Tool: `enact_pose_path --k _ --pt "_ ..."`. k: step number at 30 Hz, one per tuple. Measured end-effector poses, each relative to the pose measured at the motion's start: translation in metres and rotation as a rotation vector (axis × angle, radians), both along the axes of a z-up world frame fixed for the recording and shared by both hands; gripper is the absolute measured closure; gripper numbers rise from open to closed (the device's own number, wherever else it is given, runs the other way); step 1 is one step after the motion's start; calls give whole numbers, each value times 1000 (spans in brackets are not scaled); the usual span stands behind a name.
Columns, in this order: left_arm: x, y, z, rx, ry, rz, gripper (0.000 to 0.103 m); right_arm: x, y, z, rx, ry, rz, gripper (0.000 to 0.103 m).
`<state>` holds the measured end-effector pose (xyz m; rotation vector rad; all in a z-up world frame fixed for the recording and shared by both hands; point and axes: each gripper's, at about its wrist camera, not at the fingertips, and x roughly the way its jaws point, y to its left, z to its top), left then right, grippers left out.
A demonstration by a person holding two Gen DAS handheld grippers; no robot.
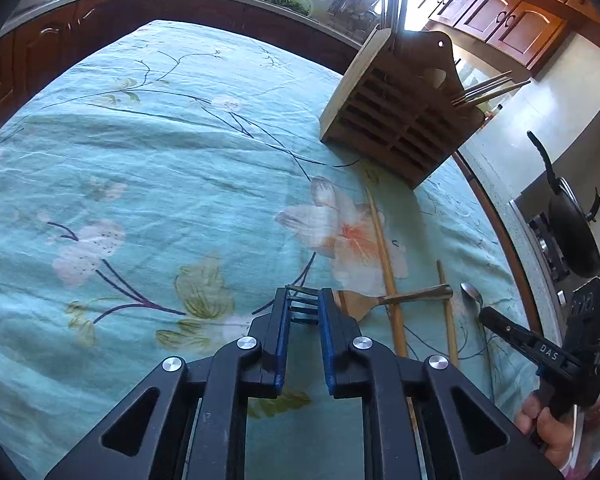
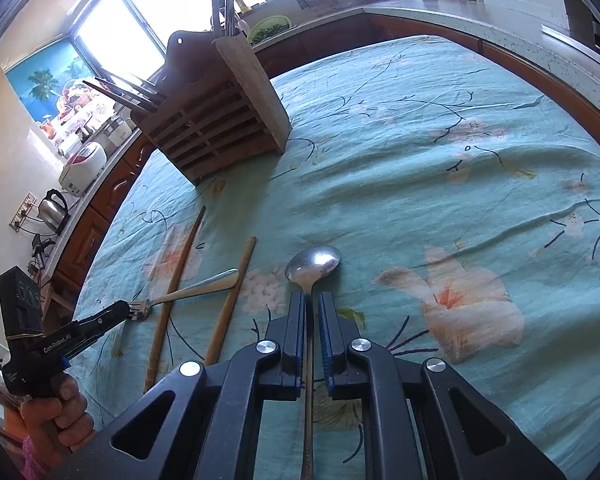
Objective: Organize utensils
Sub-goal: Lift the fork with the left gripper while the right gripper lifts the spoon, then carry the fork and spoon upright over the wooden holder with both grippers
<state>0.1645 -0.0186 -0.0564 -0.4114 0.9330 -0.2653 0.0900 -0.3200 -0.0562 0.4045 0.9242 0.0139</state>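
Note:
A metal fork lies on the teal flowered cloth (image 1: 148,168), its handle (image 1: 416,295) crossing a long wooden chopstick (image 1: 385,260). My left gripper (image 1: 305,295) is shut on the fork's tines. A second chopstick (image 1: 447,312) lies beside it. In the right wrist view my right gripper (image 2: 311,297) is shut on the handle of a metal spoon whose bowl (image 2: 314,263) rests on the cloth. The same view shows the left gripper (image 2: 131,312) on the fork (image 2: 204,287) and both chopsticks (image 2: 180,276) (image 2: 233,296). The right gripper (image 1: 486,315) sits by the spoon (image 1: 471,293).
A slatted wooden utensil holder (image 1: 396,120) (image 2: 216,124) stands at the table's far edge with several chopsticks and utensils sticking out. A black wok (image 1: 572,236) sits on a stove past the table edge. A kettle (image 2: 54,210) and rice cooker (image 2: 85,163) stand on the counter.

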Motion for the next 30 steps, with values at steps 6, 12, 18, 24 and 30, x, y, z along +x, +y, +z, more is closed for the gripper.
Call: enact_pose_path --k 6,12,18,24,30 --pt "23 8 1 5 -15 5 91 7 3 -2 -15 24 26 97" --pt "22 16 -1 -81 31 23 67 5 1 -3 -1 24 25 97" --pt "11 7 -4 -75 -26 78 66 7 -1 -5 15 17 26 97" --pt "23 9 -12 -117 -1 79 94 8 -2 -5 26 10 23 98" --pt "21 13 16 -103 -78 31 99 5 2 8 10 -21 25 99"
